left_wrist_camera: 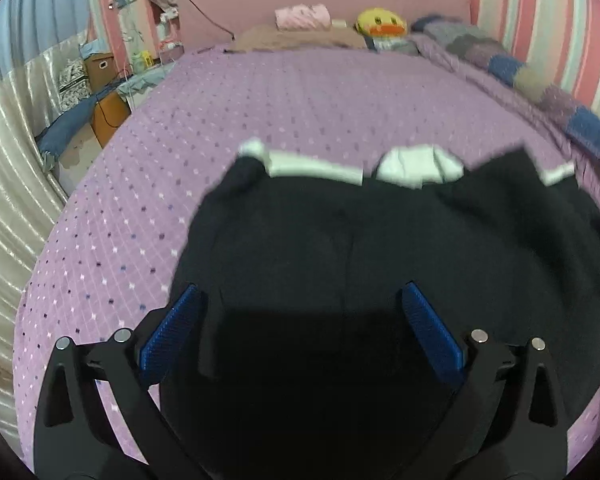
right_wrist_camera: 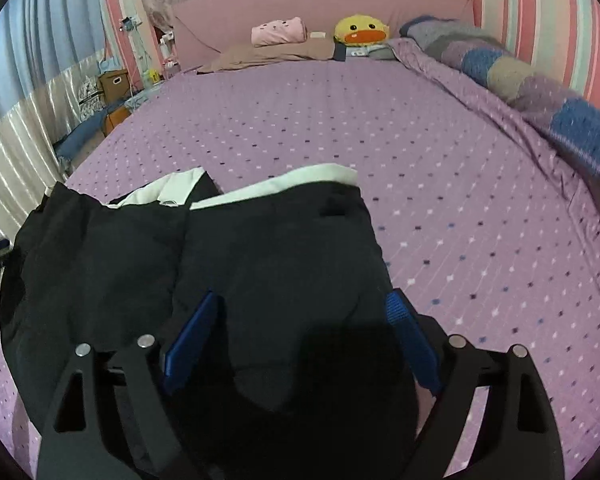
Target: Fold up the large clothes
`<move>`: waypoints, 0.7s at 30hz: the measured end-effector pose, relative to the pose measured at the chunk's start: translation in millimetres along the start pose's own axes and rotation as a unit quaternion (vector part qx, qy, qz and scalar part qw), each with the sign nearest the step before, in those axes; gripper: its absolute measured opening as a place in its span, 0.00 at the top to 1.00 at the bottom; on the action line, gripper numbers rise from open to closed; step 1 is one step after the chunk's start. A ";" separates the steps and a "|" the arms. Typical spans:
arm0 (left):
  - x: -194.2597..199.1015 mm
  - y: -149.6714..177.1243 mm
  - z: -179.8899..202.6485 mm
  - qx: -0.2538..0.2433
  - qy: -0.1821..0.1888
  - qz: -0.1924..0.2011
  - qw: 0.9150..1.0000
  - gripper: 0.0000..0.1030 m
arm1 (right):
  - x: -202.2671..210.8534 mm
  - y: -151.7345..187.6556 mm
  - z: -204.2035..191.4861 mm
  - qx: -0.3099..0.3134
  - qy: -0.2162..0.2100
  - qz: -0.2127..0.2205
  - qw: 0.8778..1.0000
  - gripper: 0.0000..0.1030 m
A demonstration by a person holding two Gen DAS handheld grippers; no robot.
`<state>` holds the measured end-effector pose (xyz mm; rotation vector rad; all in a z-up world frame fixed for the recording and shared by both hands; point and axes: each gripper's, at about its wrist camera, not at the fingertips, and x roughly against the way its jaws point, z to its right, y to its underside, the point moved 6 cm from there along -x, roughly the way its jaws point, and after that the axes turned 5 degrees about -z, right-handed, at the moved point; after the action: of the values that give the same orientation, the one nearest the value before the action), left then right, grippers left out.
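Observation:
A large black garment with white trim lies spread on the purple dotted bed sheet. My left gripper stands open just above its near part, and black cloth lies loose between the blue pads. In the right wrist view the same garment shows its white edge at the far side. My right gripper is open too, its blue pads on either side of a fold of black cloth without pressing on it.
At the bed's head lie a yellow duck plush, a folded pink cloth and a brown pillow. A patchwork blanket runs along the right side. Boxes and a shiny curtain stand left of the bed.

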<state>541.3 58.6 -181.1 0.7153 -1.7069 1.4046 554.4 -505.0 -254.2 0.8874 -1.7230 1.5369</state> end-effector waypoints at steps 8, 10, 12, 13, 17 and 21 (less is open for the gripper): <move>-41.2 -2.9 -4.1 0.027 -0.007 -0.031 0.999 0.70 | -18.2 -0.3 -3.4 0.008 0.035 -0.004 0.999 0.73; -40.9 -13.0 -10.8 0.045 -0.021 -0.028 0.998 0.89 | -11.6 -11.4 -1.7 0.002 0.048 0.021 0.999 0.81; -36.2 -26.3 -22.7 0.086 -0.008 -0.020 0.996 0.91 | -3.9 -22.7 2.7 -0.018 0.044 0.041 0.998 0.82; -36.5 -27.5 -28.7 0.098 -0.005 -0.019 0.995 0.91 | -3.9 -27.5 8.6 -0.035 0.036 0.044 0.998 0.82; -60.1 -21.9 -32.4 0.081 -0.045 -0.046 0.995 0.91 | -25.8 -23.3 26.4 -0.089 0.021 0.013 0.996 0.73; -36.4 -27.1 -20.4 0.062 -0.075 -0.018 0.995 0.57 | 8.9 -23.9 12.9 -0.094 0.051 0.063 0.992 0.33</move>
<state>587.2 70.2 -196.5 0.9376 -1.7229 1.4723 569.0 -520.3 -234.9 0.6051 -1.8424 1.4453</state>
